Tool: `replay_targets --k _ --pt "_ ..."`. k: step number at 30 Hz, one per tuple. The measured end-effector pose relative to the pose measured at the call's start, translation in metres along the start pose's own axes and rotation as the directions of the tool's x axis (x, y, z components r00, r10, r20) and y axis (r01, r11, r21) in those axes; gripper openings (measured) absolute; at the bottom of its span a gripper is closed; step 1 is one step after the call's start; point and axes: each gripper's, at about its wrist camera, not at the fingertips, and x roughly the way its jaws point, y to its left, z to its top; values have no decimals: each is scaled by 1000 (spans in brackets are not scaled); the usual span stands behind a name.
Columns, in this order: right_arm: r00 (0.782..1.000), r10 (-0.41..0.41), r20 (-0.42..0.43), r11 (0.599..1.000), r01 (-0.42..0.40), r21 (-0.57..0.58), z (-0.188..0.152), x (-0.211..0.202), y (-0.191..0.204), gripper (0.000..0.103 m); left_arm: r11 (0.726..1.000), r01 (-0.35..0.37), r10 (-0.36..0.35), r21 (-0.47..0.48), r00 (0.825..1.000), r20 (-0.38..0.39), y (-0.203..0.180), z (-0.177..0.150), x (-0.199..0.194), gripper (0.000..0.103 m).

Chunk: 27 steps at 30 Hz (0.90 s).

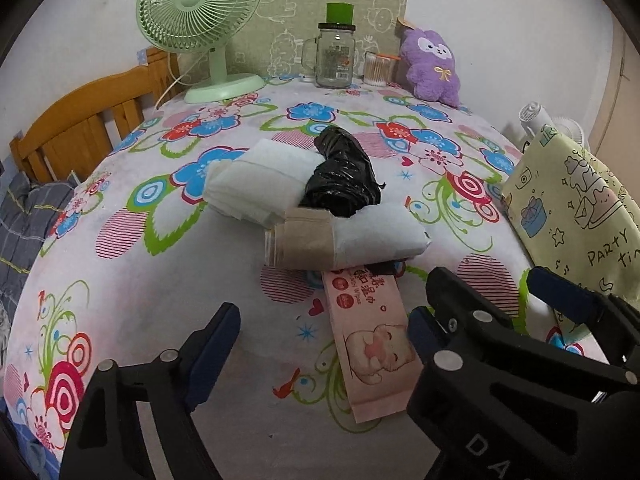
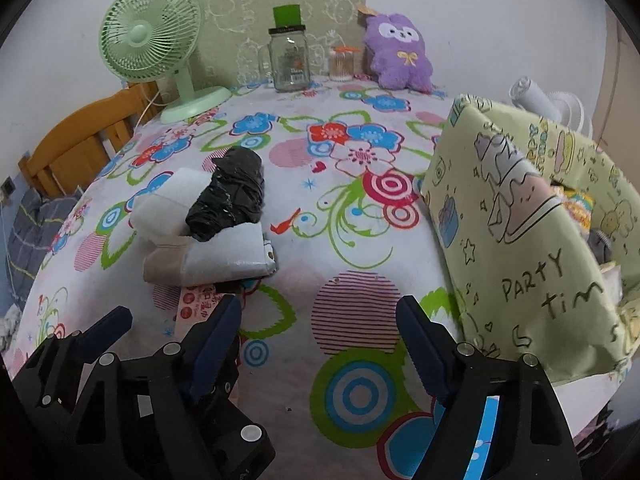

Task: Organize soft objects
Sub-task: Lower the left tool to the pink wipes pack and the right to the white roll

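Note:
A pile of soft things lies mid-table: a white folded cloth point(image 1: 256, 178), a black plastic bundle point(image 1: 344, 174), a white and beige pack point(image 1: 344, 238) and a pink wet wipes pack point(image 1: 372, 336). My left gripper point(image 1: 324, 332) is open just in front of the wipes pack, holding nothing. My right gripper point(image 2: 320, 328) is open and empty over bare tablecloth, right of the pile point(image 2: 224, 204). A yellow-green fabric bag point(image 2: 520, 232) stands open at the right; it also shows in the left wrist view point(image 1: 576, 200). A purple plush point(image 1: 432, 64) sits at the back.
A green desk fan point(image 1: 196, 28), a glass mug jar point(image 1: 335, 58) and a cotton swab jar point(image 1: 377, 68) stand along the back wall. A wooden bed frame point(image 1: 80, 120) is at the left. The floral tablecloth point(image 2: 352, 184) covers the table.

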Motion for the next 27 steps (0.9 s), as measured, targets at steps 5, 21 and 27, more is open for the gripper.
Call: replay_targets --k 5,21,27 --pt "1000 -3 0 1000 3 9 0 1 -1 83 1000 20 -20 -2 1000 9 -1 0 -1 66" --pt "996 93 -1 993 -93 -74 8 11 29 83 998 -61 61 -25 998 26 24 3 -5 48" --pt "995 96 13 987 -93 -132 15 18 40 83 996 -87 88 -32 996 28 32 6 -3 49"
